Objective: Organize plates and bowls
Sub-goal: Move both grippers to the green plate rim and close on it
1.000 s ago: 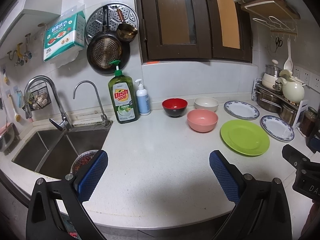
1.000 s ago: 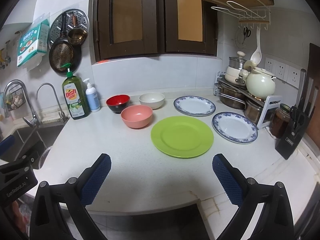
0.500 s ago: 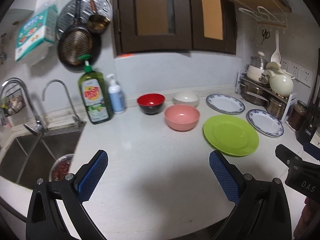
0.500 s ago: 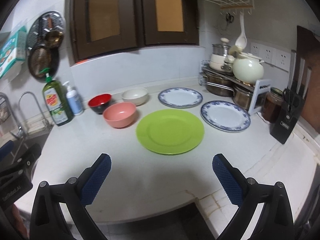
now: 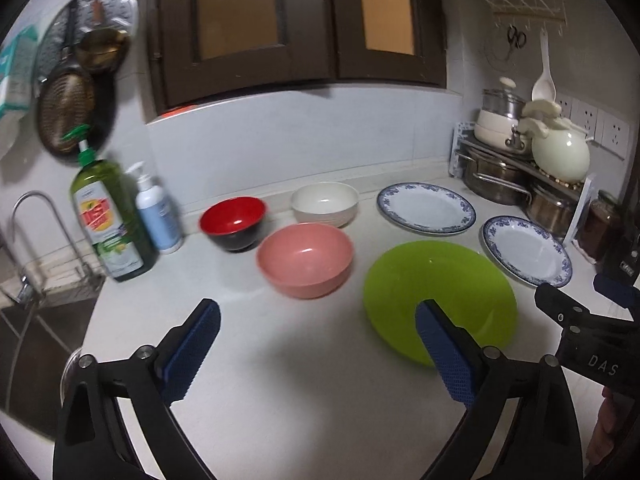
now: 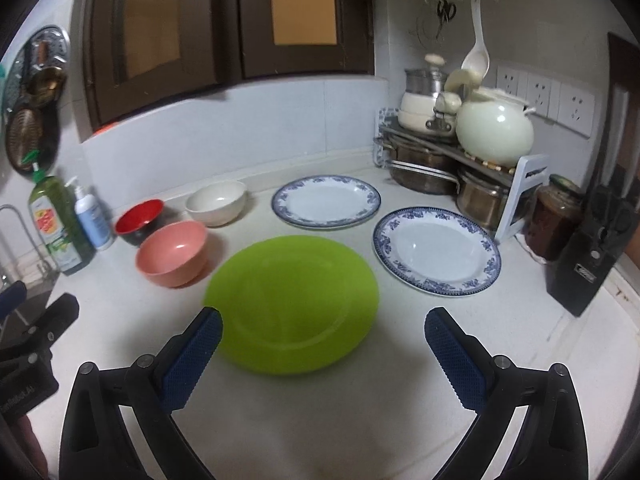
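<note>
At the far left of the white counter (image 5: 304, 392) stand a green dish soap bottle (image 5: 106, 220) and, just beside it, a smaller white pump bottle (image 5: 154, 212), both near the sink edge. To their right sits the red bowl (image 5: 233, 222), with the cream bowl (image 5: 325, 203) farther right against the back wall. The pink bowl (image 5: 306, 260) rests nearer, in front of the gap between those two. Right of it lies the green plate (image 6: 294, 302), flat on the counter. Beyond it, at the far side, is one blue-rimmed plate (image 6: 326, 201); a second blue-rimmed plate (image 6: 437, 255) lies to the right, near a rack of pots (image 6: 436, 172) and a dark jar (image 6: 554, 220).

The left gripper (image 5: 316, 348) hangs above bare counter, its jaws wide but closing, nothing between them; its right pad overlaps the green plate's near edge in view. The right gripper (image 6: 322, 354) hovers over the green plate's near rim, jaws spread wide and empty.
</note>
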